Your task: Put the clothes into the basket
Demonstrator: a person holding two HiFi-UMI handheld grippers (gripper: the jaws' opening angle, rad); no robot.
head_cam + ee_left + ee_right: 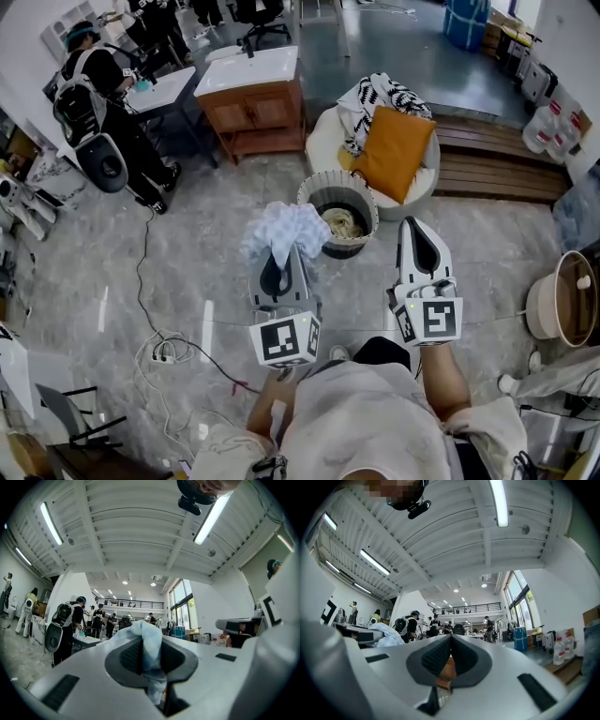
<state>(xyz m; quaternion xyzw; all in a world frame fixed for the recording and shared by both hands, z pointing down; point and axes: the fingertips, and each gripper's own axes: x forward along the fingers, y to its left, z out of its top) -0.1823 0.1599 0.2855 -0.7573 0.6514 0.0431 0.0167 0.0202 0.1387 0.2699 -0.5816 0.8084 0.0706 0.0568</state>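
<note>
left gripper: the left gripper [281, 265] has its jaws nearly together, pinching a fold of cloth between the dark ridged pads.
garment: a pale blue-and-white crumpled cloth garment [285, 230] bunches over the tips of those jaws and hangs a little below them; the pinched part is thin, the rest loose.
handling: it looks light, soft and limp, likely to sag and trail, not slippery and not fragile; a pinch on a gathered fold near the middle seems the best hold, so that less of it dangles over the rim.
basket: a round grey ribbed basket [312, 190] with an open top stands on the grey stone floor [197, 253] just ahead and to the right of the left jaws, between the two grippers' lines; its wall looks like stiff woven or corded fabric.
contents: a cream bundle [343, 223] already lies in it, soft by the look.
right gripper: the right gripper [416, 231] has its jaws pressed together on nothing, the pads meeting along one seam.
beyond: an orange square cushion [394, 150], plump and matte, lies further ahead of the right jaws.
</note>
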